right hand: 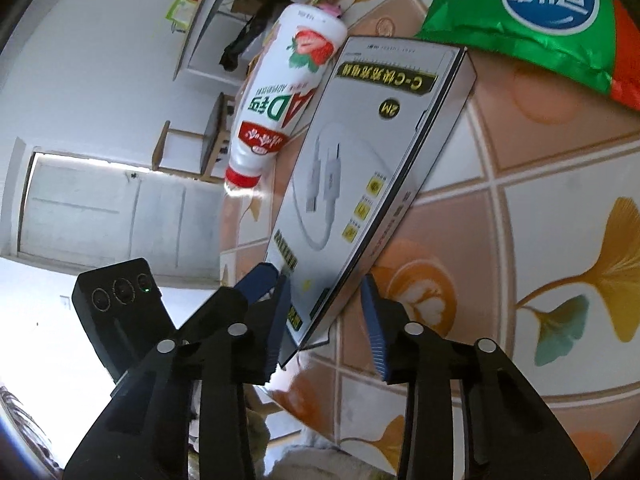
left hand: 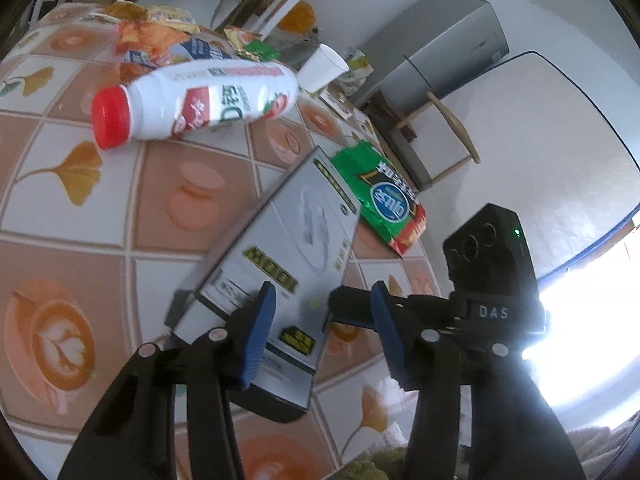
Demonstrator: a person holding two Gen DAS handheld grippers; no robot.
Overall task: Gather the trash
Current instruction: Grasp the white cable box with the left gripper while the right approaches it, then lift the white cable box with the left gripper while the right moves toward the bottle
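Box: flat grey cardboard cable box (left hand: 276,264), near end raised off the tiled worktop (left hand: 80,208), long axis pointing away.
Left claw (left hand: 316,320): half-open, astride the box's near edge.
Right claw (right hand: 324,316): narrower, astride its corner; grip unclear.
Beyond box: white red-capped bottle (left hand: 200,96), green crisp packet (left hand: 380,200).

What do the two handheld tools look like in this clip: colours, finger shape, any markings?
Both tools, left and right, share one build: black linkage arms with silver round pivot pins and blue ribbed finger pads. The right tool carries a black three-lens camera block, green light, lettered "DAS".
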